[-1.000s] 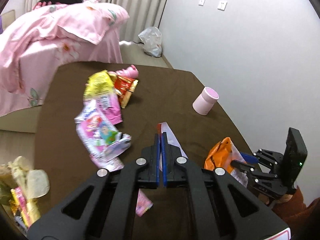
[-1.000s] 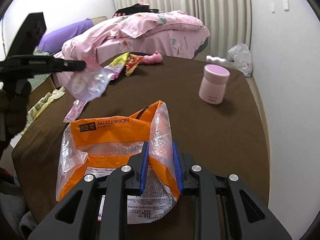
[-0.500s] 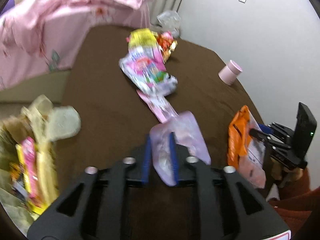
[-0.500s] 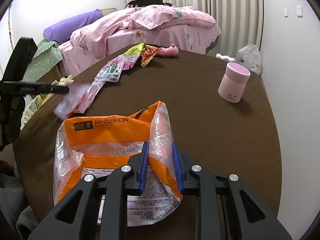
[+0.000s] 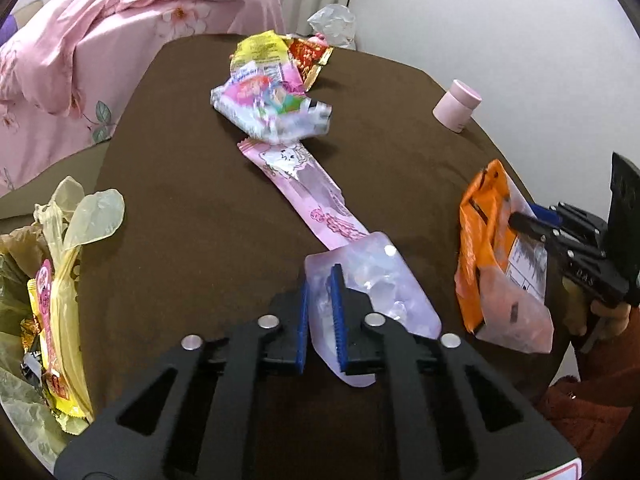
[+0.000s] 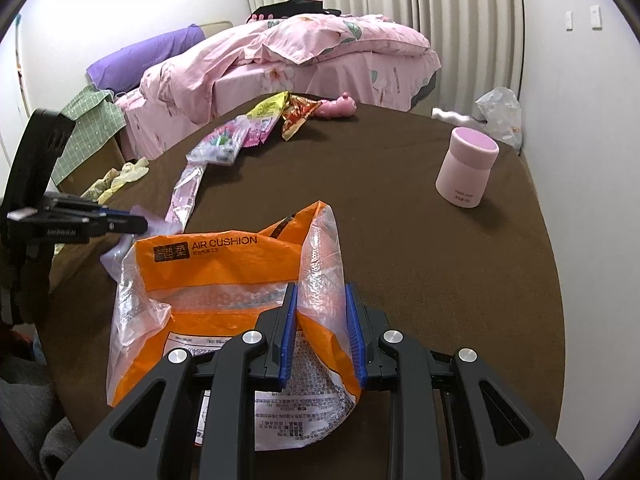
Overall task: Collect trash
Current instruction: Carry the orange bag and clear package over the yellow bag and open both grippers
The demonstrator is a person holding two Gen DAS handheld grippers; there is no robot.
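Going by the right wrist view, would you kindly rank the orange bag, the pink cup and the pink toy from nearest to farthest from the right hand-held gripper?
1. Orange bag: clamped in the right hand-held gripper.
2. Pink cup: upright, ahead to the right.
3. Pink toy: at the table's far edge.

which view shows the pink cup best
The right wrist view: the pink cup stands upright on the brown table, large, sharp and unblocked. In the left wrist view it is the same cup, smaller and tilted by the lens near the table's far edge.
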